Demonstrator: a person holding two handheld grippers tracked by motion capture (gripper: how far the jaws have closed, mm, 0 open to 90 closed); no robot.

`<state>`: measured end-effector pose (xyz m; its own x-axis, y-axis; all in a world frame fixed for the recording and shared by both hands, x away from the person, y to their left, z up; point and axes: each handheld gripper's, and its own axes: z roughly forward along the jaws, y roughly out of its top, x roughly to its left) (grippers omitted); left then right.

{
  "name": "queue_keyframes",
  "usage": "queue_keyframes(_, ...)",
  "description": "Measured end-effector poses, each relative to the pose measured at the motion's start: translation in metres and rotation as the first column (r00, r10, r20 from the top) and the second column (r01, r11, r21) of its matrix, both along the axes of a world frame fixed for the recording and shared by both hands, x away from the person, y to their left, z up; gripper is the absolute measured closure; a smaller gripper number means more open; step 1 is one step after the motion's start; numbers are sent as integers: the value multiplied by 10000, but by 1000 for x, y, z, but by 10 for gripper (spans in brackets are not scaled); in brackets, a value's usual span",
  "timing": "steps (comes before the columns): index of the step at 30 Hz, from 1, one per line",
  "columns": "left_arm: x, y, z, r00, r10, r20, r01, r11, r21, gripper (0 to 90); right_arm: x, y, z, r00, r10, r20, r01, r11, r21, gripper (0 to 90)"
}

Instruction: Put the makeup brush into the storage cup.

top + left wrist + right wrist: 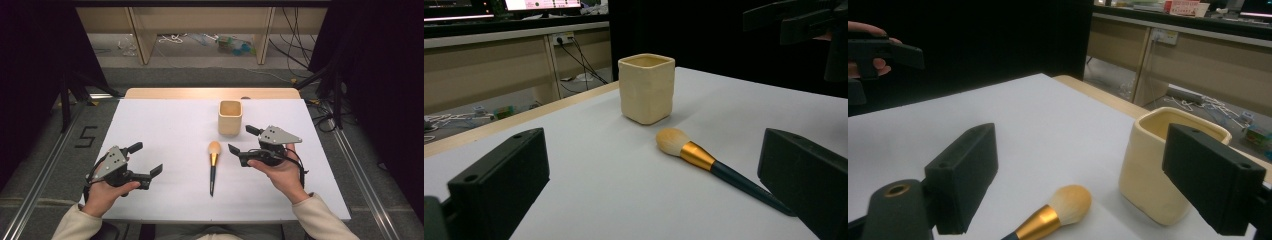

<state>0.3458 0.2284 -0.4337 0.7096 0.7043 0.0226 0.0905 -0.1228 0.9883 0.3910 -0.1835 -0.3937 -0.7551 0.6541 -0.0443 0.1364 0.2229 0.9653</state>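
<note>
Brush [213,167] lay on the white table [165,125] near the cream cup [230,117], between the left gripper [148,160] and right gripper [241,139], both spread wide, holding nothing.

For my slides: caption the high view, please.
Two open grippers, left and right, flank a makeup brush below a cream cup.

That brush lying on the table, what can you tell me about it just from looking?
The makeup brush lies flat on the white table, in front of the cream square cup and apart from it. Its round, fluffy head of pale peach bristles points toward the cup; behind it comes a shiny gold collar, then a slim dark handle tapering toward the person. It rests between the two tongs, the left and the right, both open, and neither touches it. Only the table touches it.
</note>
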Motion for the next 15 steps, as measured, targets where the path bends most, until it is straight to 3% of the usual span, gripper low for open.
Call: queue_keyframes(15,0,0,0,10000,-23,18,23,10000,-8,0,8,10,1,10000,70,71,-69,10000,-30,159)
